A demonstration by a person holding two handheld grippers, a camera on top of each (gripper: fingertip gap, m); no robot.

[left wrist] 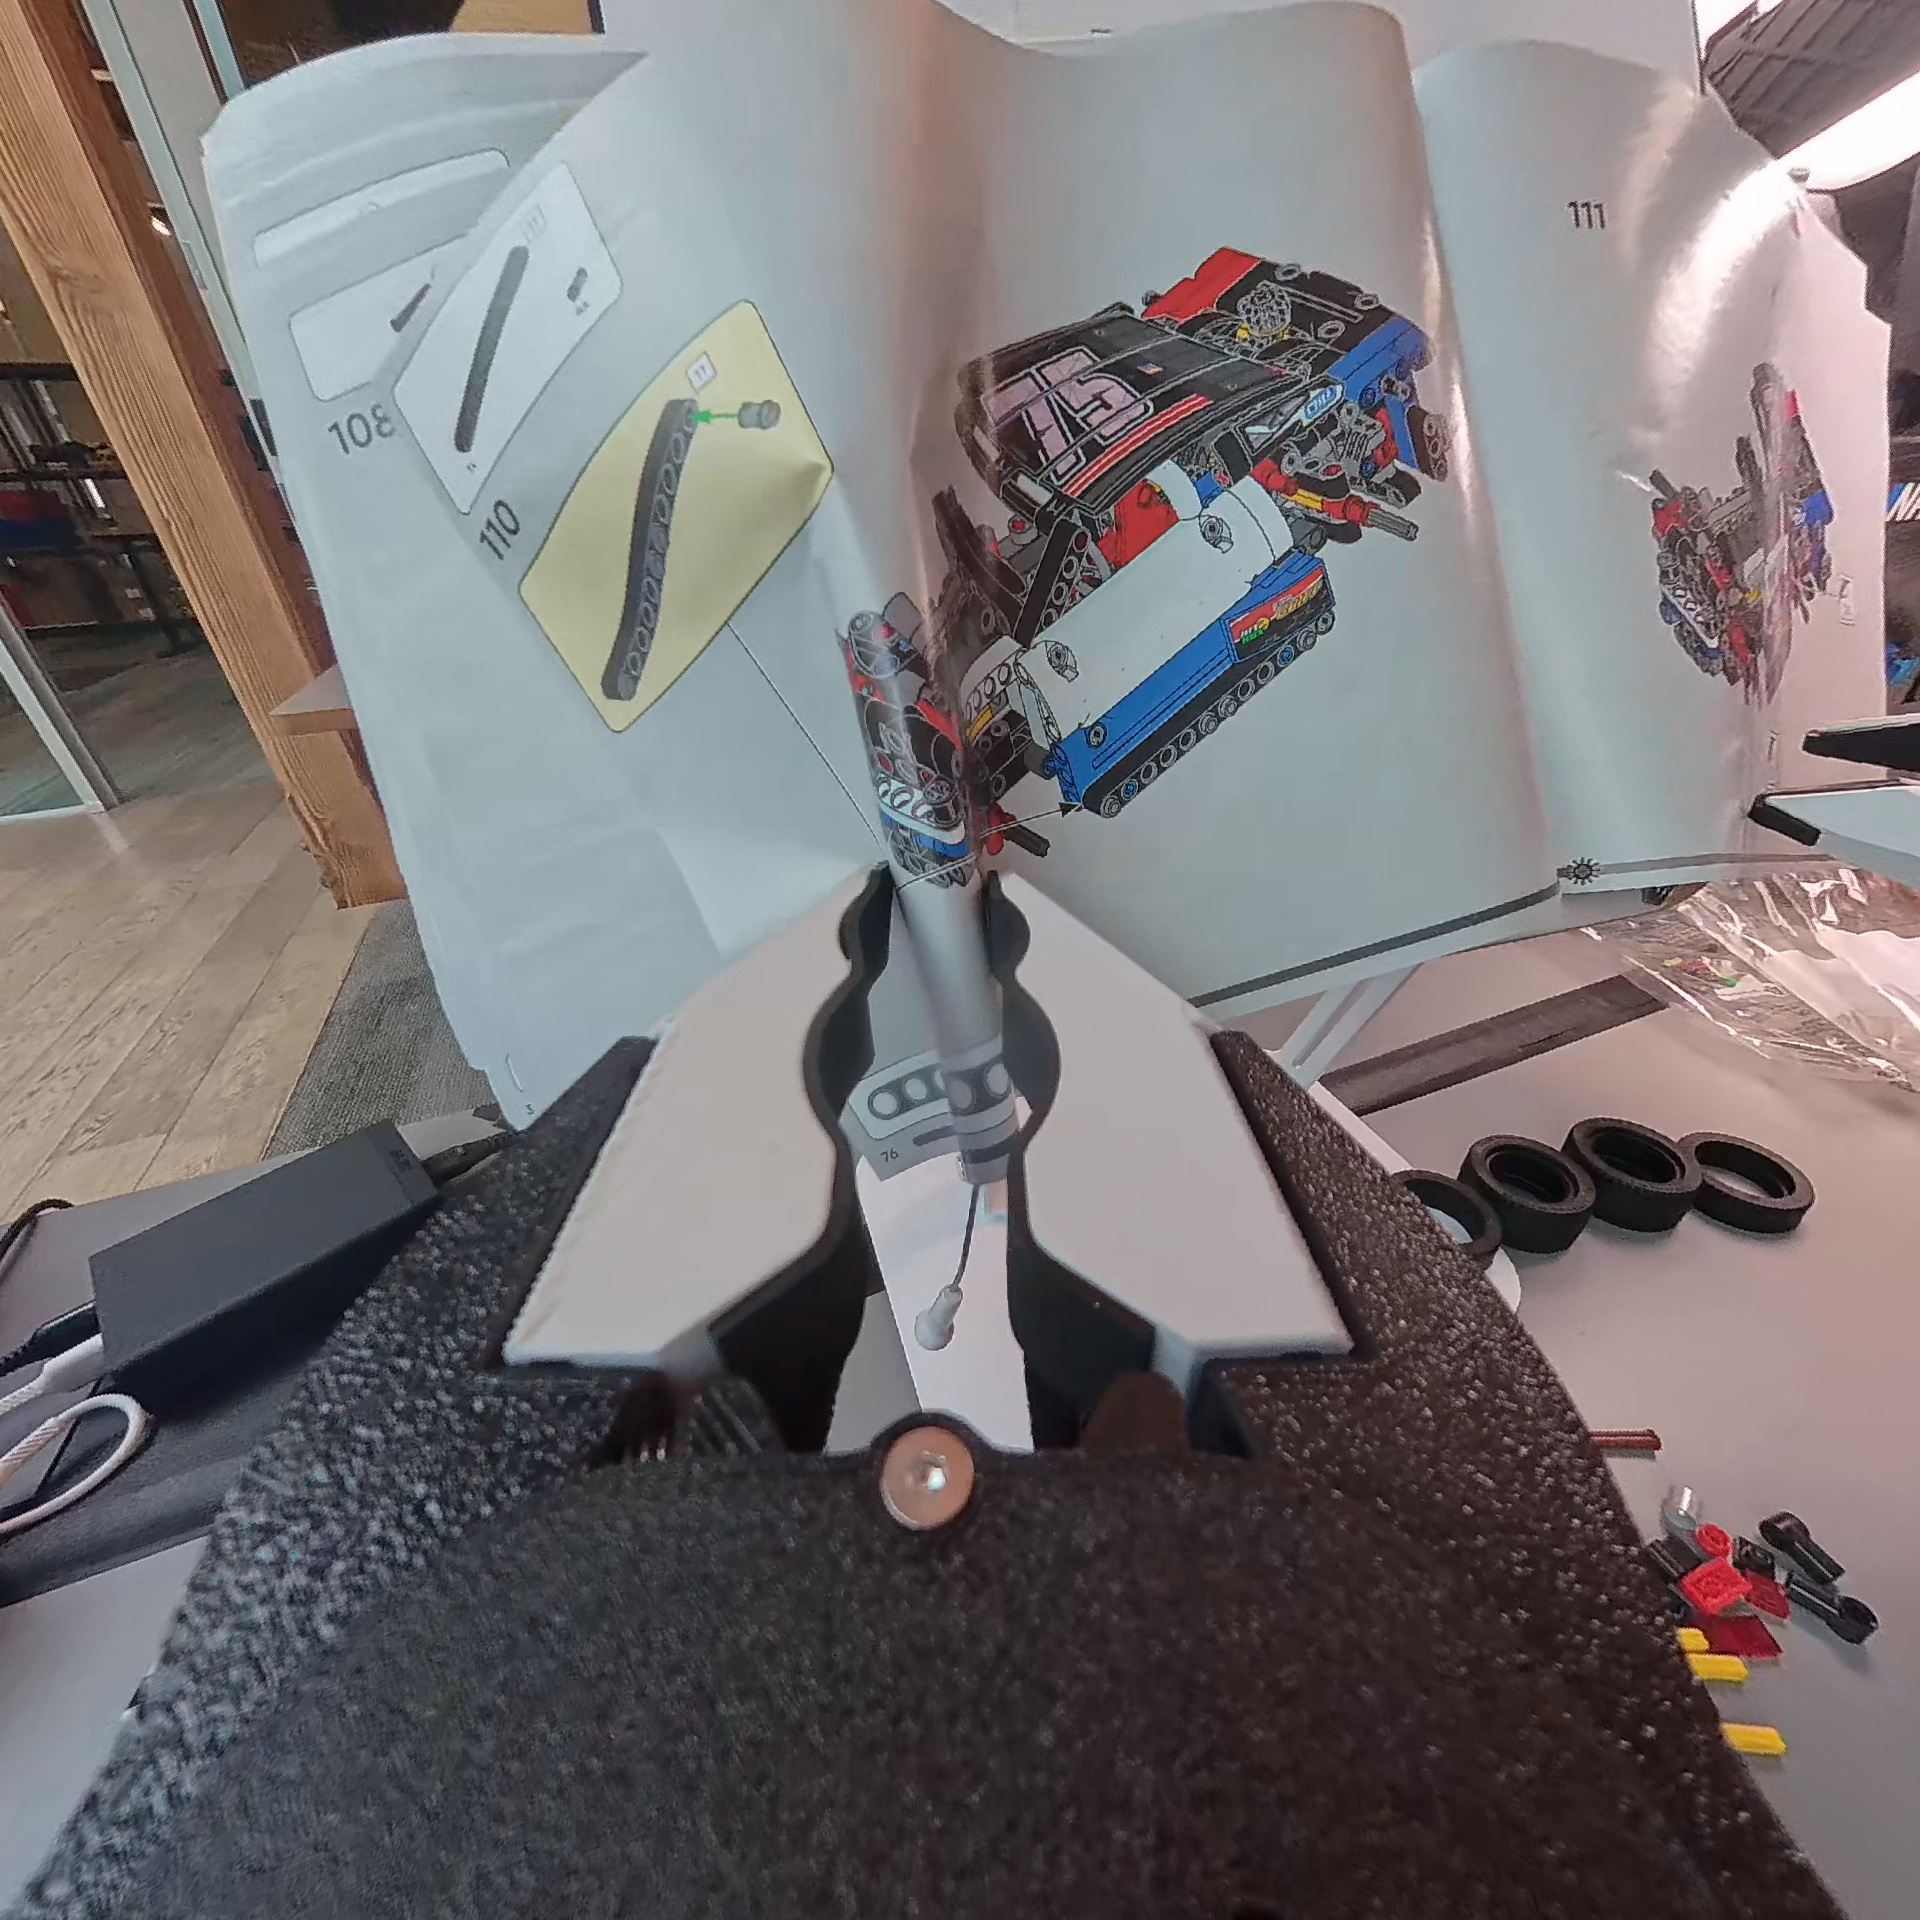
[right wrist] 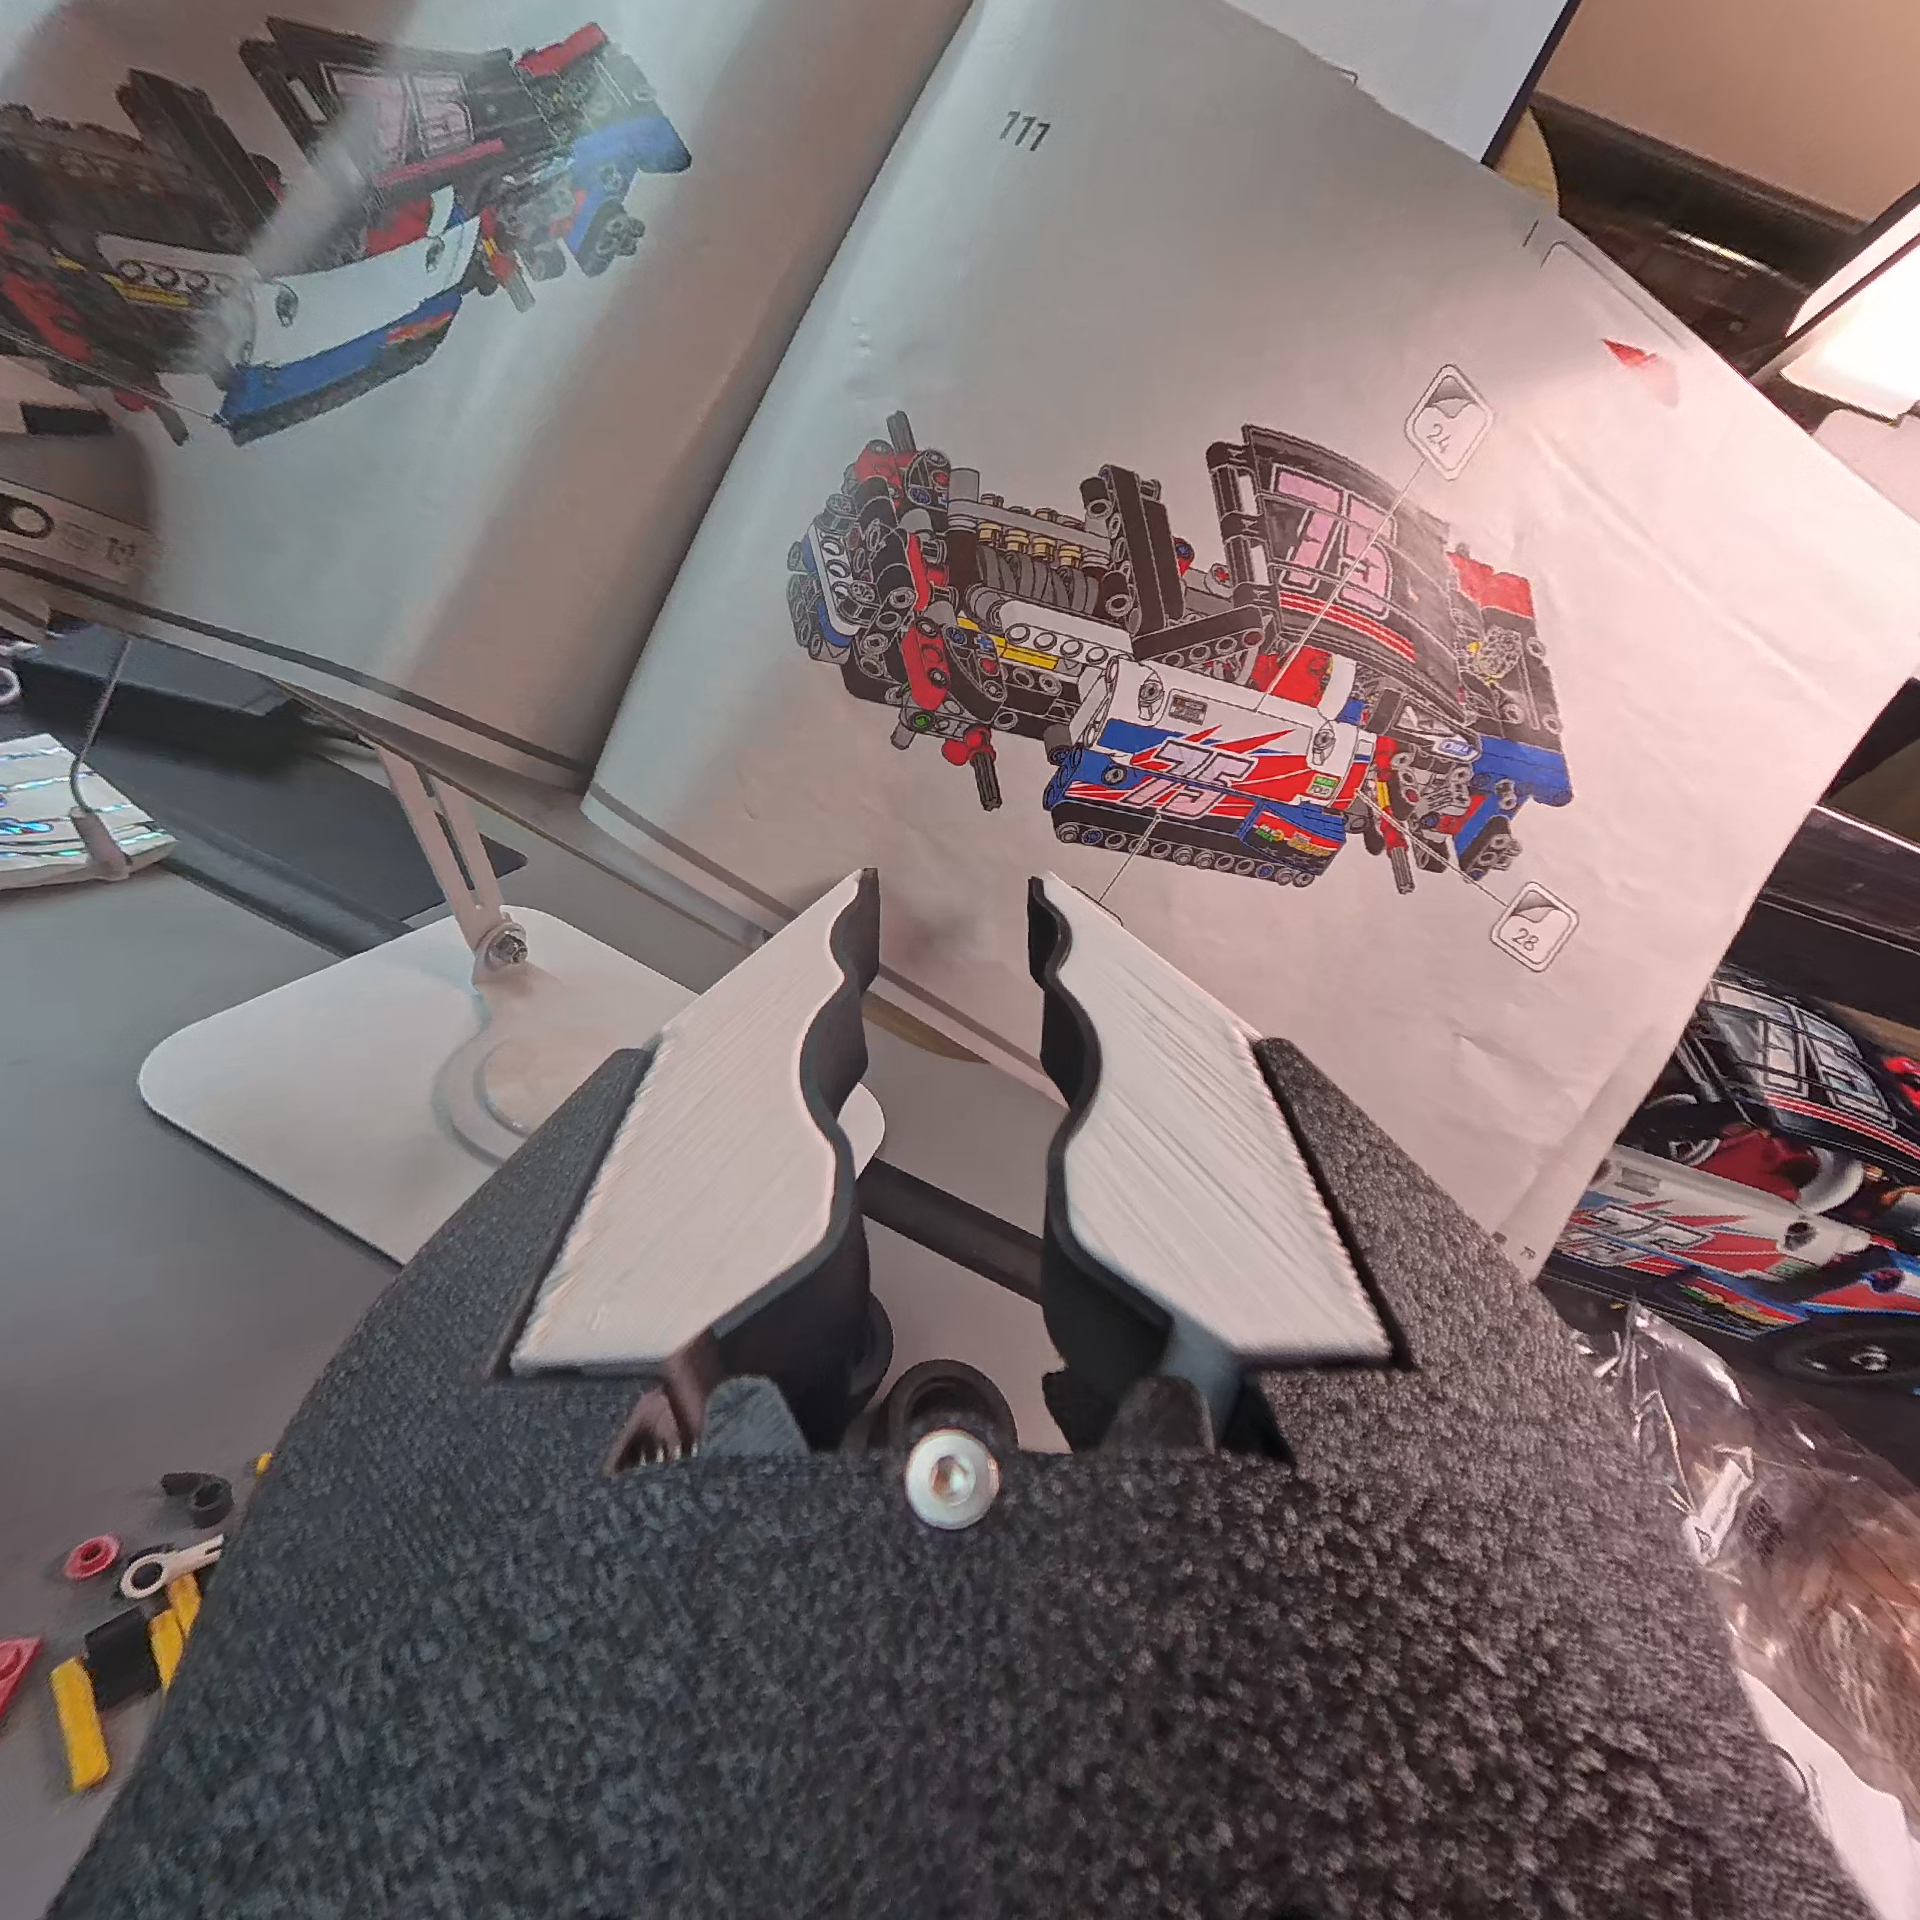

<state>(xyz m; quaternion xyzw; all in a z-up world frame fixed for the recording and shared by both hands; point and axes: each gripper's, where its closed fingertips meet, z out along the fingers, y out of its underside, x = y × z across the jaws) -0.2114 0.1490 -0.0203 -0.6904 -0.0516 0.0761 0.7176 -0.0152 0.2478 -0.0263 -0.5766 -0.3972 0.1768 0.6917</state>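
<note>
Grey table; tyres (four) beside page-pinching left claw

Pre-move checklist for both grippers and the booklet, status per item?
1. Left gripper shut on a page of the open paper instruction booklet: ok.
2. Only one page pinched: cannot tell.
3. Right gripper open, holding nothing: ok.
4. Right gripper touching the right-hand page: cannot tell.
5. Booklet resting on the white metal stand: ok.
6. Four black rubber tyres and small loose red, yellow and black plastic bricks lie apart from the booklet: ok.
</note>
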